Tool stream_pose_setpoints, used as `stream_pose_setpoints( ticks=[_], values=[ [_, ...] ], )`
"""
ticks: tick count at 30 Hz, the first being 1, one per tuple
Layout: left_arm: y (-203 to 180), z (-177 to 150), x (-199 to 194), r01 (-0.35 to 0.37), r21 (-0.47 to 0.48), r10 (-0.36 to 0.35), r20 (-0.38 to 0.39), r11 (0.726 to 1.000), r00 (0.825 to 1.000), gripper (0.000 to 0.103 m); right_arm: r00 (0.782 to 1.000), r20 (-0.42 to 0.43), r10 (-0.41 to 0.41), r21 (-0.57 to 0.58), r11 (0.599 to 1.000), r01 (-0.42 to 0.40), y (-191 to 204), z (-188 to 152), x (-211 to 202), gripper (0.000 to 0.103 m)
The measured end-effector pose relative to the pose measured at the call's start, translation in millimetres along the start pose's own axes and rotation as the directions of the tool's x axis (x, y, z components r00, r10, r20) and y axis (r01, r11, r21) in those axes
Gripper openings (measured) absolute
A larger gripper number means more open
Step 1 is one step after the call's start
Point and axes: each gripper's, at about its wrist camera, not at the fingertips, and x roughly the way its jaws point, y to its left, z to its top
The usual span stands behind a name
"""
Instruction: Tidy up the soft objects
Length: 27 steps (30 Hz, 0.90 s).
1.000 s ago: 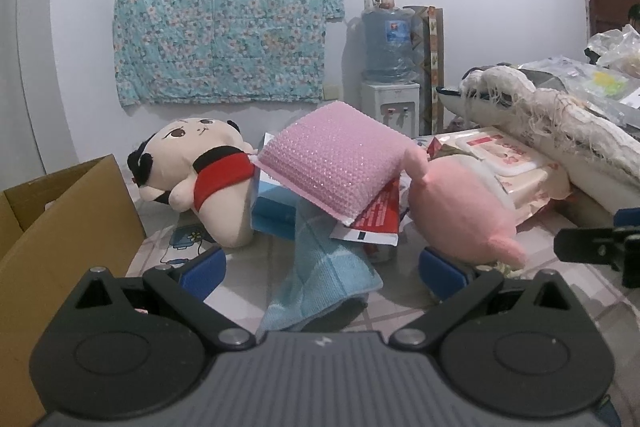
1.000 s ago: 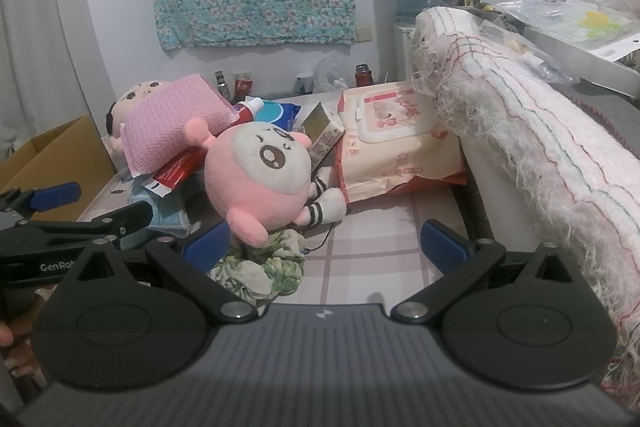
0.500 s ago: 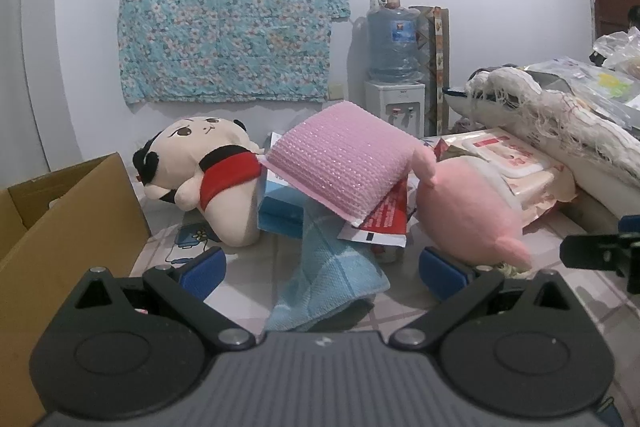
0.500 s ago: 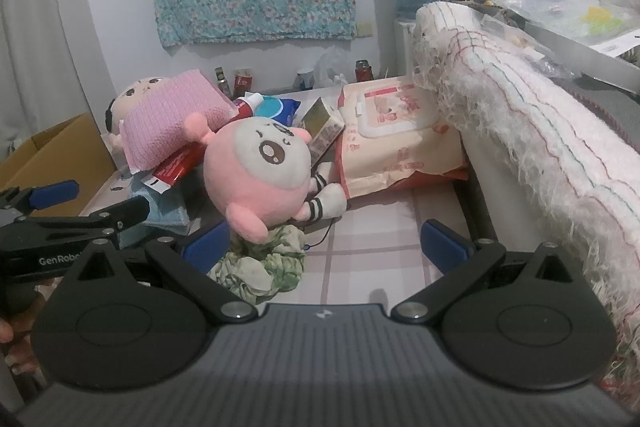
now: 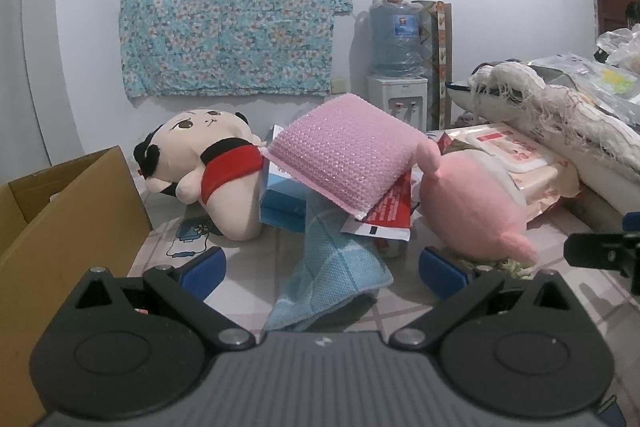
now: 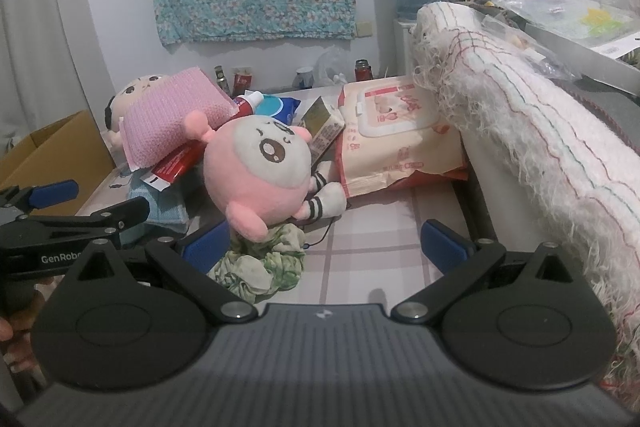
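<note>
Fingers of both the left gripper (image 5: 322, 269) and right gripper (image 6: 325, 241) stay spread, empty; the pink plush (image 6: 256, 173) now sits nearer the right gripper's left finger.

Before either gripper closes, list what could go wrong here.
1. The pink sponge leans on the red packet and blue box; pulling the blue cloth beneath could topple them.
2. The pink plush sits on a green scrunchie; the right gripper may snag both.
3. The left gripper and right gripper are close and might collide.
</note>
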Motion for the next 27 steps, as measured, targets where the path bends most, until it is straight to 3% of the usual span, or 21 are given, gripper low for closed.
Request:
stream_pose_setpoints(
  ticks=[27],
  values=[
    [2.5,-1.0,2.4,-0.011,0.002,0.011,-0.008,1.0,1.0,0.103,1.0,-0.007,0.005,-0.009,1.0,-0.005,2.0,-1.2,-0.2,0.102]
  ],
)
